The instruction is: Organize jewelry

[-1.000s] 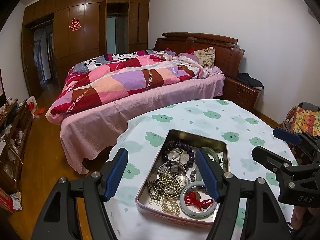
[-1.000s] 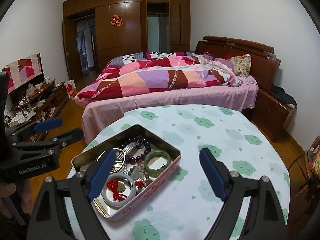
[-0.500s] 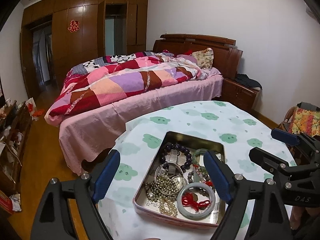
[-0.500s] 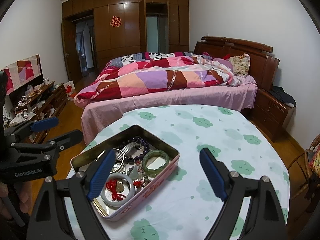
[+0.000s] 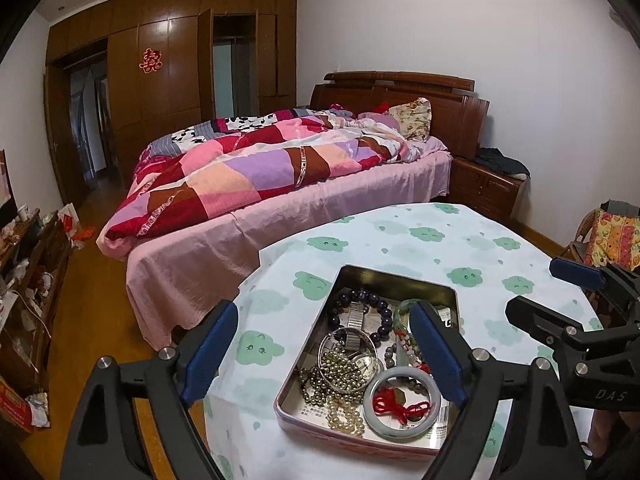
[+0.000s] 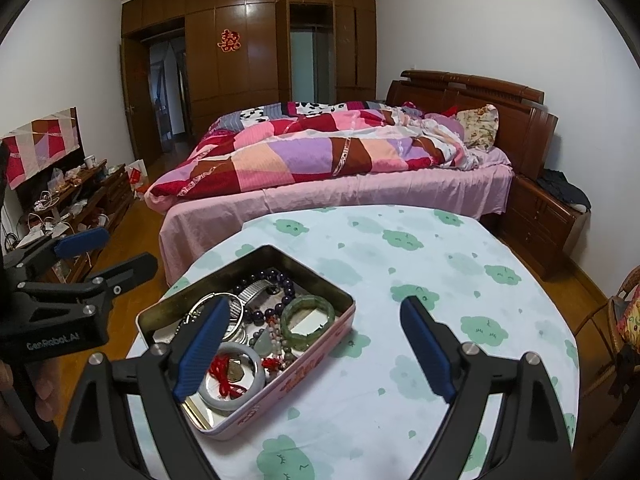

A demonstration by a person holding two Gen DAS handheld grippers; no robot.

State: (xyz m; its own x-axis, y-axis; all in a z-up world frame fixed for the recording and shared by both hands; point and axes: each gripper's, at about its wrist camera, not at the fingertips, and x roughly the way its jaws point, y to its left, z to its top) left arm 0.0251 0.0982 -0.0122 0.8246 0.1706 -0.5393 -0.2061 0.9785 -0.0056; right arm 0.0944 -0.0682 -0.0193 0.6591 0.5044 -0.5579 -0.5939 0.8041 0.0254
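We hold both grippers above a round worktop [image 6: 460, 280] draped in a white cloth with green cloud prints, a pink-sided tin [image 6: 316, 354] of jewelry lying open beneath us. Our left gripper [image 5: 324, 350] hangs with its blue-padded fingers [image 5: 210, 346] spread wide and gripping nothing; the tin [image 5: 396, 280] sits mostly between them, nearer the right finger, whose pad overlaps the box's right edge in the left wrist view. Our right gripper [image 6: 316, 350] is likewise spread wide and empty, the tin lying under and just past its left finger [image 6: 200, 354], the right finger over bare cloth. Inside the tin, a pale bangle [image 5: 404, 406] wound with red cord [image 5: 398, 404] lies closest to the fingers; a tangle of metal beads [image 5: 340, 374] and a pearl strand [image 5: 346, 416] rest beside it, toward the left finger of the left gripper. Farther in are a watch with a metal stretch band [image 5: 356, 318], a dark purple bead bracelet [image 5: 360, 298] and a green bangle [image 6: 308, 316]. Each camera catches the other gripper at its frame edge: the right gripper [image 5: 560, 300] beyond the left gripper's right finger, the left gripper [image 6: 104, 252] beyond the right gripper's left finger. Beyond the worktop stands a bed [image 6: 340, 196] with a patchwork quilt [image 6: 320, 152].
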